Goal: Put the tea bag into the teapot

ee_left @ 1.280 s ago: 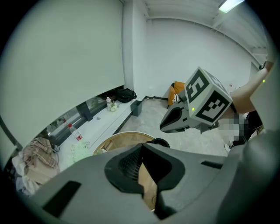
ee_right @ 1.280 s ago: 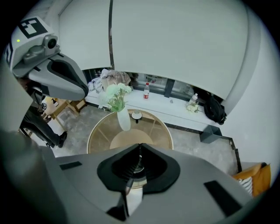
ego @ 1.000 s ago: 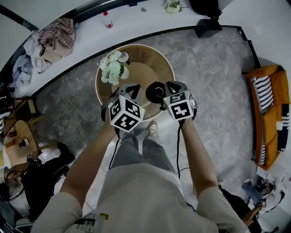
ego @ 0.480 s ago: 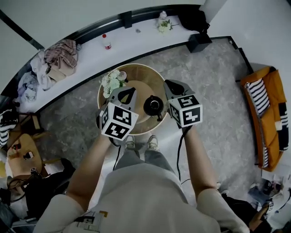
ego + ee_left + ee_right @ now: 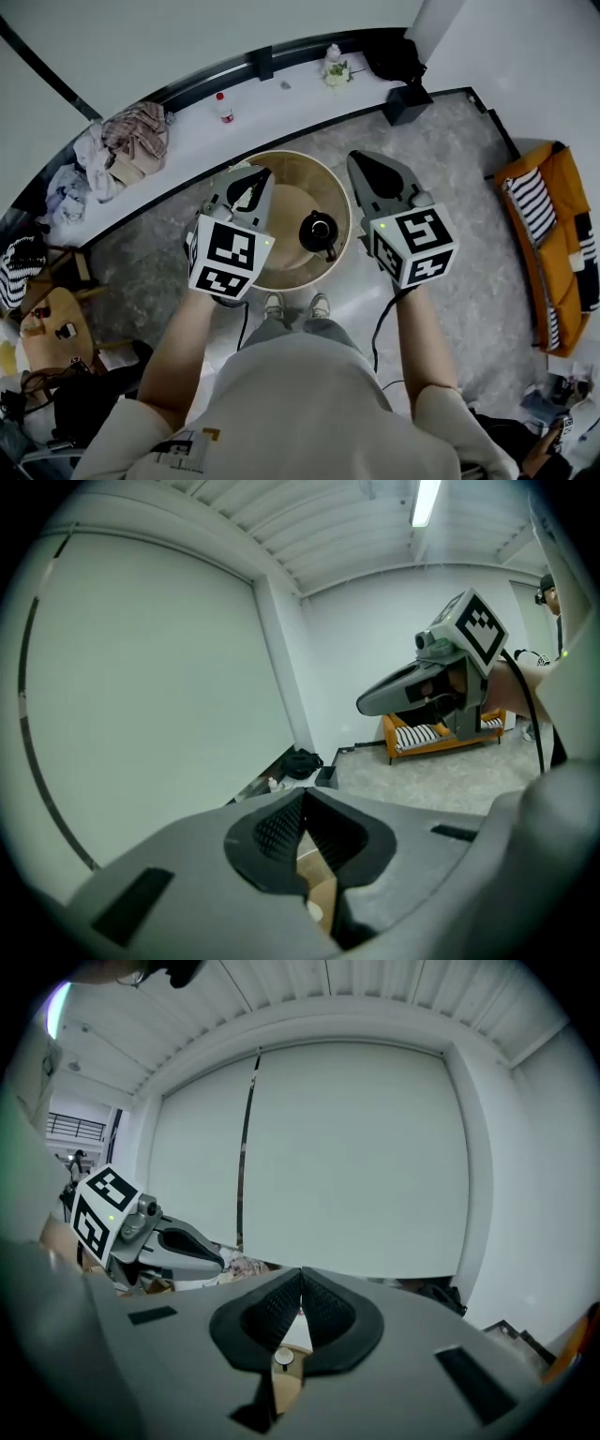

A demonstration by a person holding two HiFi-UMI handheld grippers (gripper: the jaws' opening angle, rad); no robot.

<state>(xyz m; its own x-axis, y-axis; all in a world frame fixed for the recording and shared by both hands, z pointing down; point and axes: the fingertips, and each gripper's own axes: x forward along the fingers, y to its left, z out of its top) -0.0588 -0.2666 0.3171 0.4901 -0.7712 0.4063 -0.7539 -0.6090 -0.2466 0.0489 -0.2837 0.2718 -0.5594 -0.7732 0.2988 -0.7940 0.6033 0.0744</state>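
The black teapot [image 5: 319, 232] stands near the front edge of the round wooden table [image 5: 289, 178], far below both grippers. My left gripper [image 5: 251, 176] is held high over the table's left side, jaws shut and empty [image 5: 303, 795]. My right gripper [image 5: 362, 161] hangs high over the table's right rim, also shut with nothing between its pads [image 5: 300, 1275]. Each gripper shows in the other's view: the right gripper [image 5: 364, 705] and the left gripper [image 5: 219, 1260]. No tea bag shows in any view. The flowers on the table are hidden behind the left gripper.
A white ledge [image 5: 281, 103] curves along the wall with a red-capped bottle [image 5: 223, 110], a small flower pot [image 5: 333, 71], a heap of clothes [image 5: 127, 141] and a black bag [image 5: 392, 58]. An orange sofa [image 5: 553, 225] stands at the right. The person's feet [image 5: 295, 306] are by the table.
Both grippers have risen toward the head camera and moved apart. They point less steeply down. The teapot now shows whole between them.
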